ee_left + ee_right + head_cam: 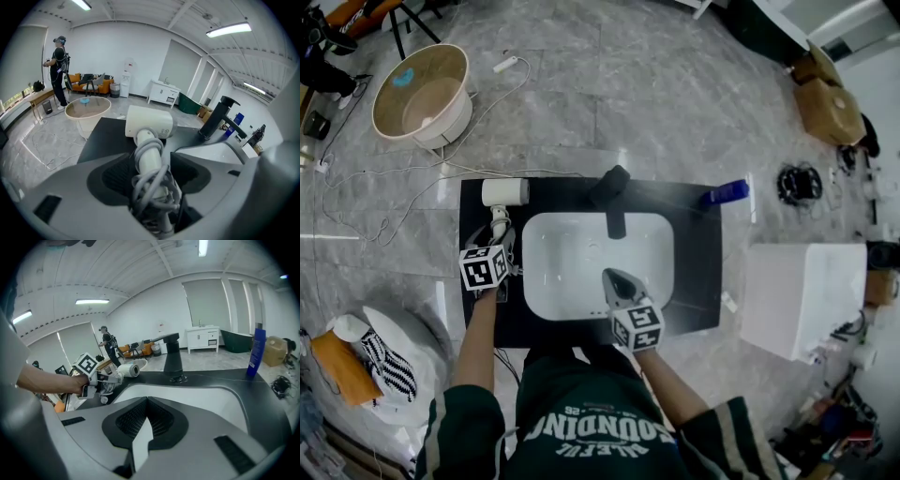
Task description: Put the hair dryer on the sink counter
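the white plastic hair dryer [504, 192] lies on the black sink counter [694, 244] left of the white basin [572, 272], its cord-wrapped handle between my left gripper's [499, 236] parted jaws, my right gripper [611, 278] closed, empty.

**Mostly smooth plastic, gloss against matt**

On my feed the hair dryer [149, 123] reads as smooth cream-white plastic with a soft sheen. Its cord [152, 190], wound round the handle, looks like dull grey rubber. The counter [694, 281] is a smooth black slab, faintly reflective. The basin [572, 272] set in it looks like glossy white ceramic, and the faucet [611, 192] at its twelve o'clock is matt black. At two o'clock the bottle [725, 193] is shiny blue plastic. The left gripper [151, 157] and right gripper [146, 401] are matt grey plastic, with finely ribbed black pads [117, 176]. The floor [656, 84] is polished, grey, stone-look tile.
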Demonstrator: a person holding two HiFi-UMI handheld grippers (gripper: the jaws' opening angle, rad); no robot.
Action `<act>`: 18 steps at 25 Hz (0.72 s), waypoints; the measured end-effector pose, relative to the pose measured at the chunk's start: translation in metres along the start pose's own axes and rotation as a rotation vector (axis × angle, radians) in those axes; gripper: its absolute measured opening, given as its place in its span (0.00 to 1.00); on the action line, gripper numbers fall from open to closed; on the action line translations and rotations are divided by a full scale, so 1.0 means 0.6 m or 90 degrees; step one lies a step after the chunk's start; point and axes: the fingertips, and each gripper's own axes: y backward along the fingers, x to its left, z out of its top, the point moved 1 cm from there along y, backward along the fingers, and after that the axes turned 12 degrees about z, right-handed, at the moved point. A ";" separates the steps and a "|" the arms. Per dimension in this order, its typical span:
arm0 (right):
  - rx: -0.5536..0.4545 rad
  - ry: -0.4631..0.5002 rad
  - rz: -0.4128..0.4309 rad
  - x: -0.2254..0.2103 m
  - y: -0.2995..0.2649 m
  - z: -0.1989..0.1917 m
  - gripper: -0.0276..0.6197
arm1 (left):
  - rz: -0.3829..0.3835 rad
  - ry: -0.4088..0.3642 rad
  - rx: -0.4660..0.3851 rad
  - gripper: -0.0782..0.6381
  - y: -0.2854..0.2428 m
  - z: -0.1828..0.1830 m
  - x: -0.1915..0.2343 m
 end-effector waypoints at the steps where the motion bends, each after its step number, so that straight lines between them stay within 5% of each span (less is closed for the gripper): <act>1: -0.010 -0.004 -0.005 -0.008 0.007 0.005 0.05 | 0.003 -0.009 -0.008 0.47 0.012 0.000 0.000; 7: -0.050 0.018 -0.011 -0.037 0.050 0.051 0.05 | -0.038 -0.035 -0.046 0.46 0.099 -0.002 -0.031; 18: -0.130 0.095 0.026 -0.030 0.139 0.115 0.04 | -0.020 -0.107 -0.193 0.11 0.278 -0.003 -0.162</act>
